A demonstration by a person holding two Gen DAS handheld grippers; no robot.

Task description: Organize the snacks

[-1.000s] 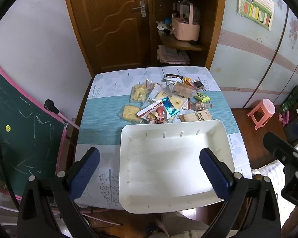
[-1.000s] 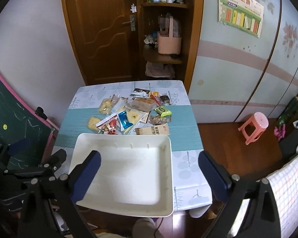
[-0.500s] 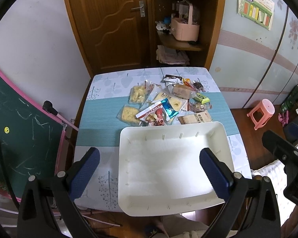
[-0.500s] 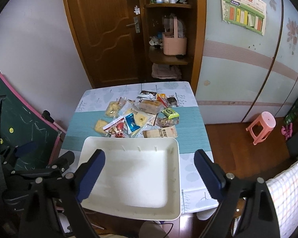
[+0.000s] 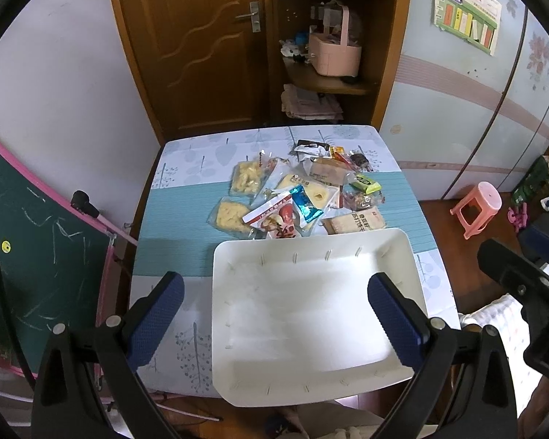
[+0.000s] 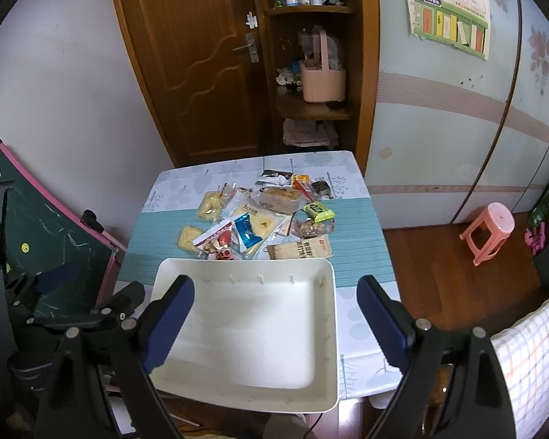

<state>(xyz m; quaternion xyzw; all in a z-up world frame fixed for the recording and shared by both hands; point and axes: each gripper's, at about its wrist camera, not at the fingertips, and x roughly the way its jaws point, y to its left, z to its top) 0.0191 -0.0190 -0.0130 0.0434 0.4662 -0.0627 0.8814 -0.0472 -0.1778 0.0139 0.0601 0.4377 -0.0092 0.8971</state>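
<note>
Left gripper (image 5: 274, 314): my 2 blue-padded fingers (image 5: 155, 316) are spread wide and hold nothing; they hang above the near part of the table, framing the tray from above
Right gripper (image 6: 274, 320): my 2 fingers (image 6: 382, 316) are also wide apart with nothing between them; they sit high over the tray's near half
Tray (image 5: 402, 241): white, shallow, rectangular, with nothing in it; it lies on the near half of the table and its near edge juts past the table edge (image 6: 333, 329)
Snacks (image 5: 296, 197): a loose pile of packets on the teal band of the cloth, just beyond the tray's far rim; several overlap (image 6: 263, 219)
Blue packet (image 5: 305, 206): lies on top near the middle of the pile (image 6: 247, 232)
Green packet (image 5: 364, 183): at the pile's right side (image 6: 318, 212)
Brown packet (image 5: 355, 221): nearest the tray, its edge touching or just beside the far rim; I cannot tell which (image 6: 298, 248)
Yellow bags (image 5: 247, 179): 2 clear bags at the pile's left side
Table (image 5: 186, 190): covered by a leaf-print cloth with a teal stripe
Chalkboard (image 5: 36, 241): leans at the table's left
Stool (image 5: 477, 208): pink, on the floor to the right, well apart from the table
</note>
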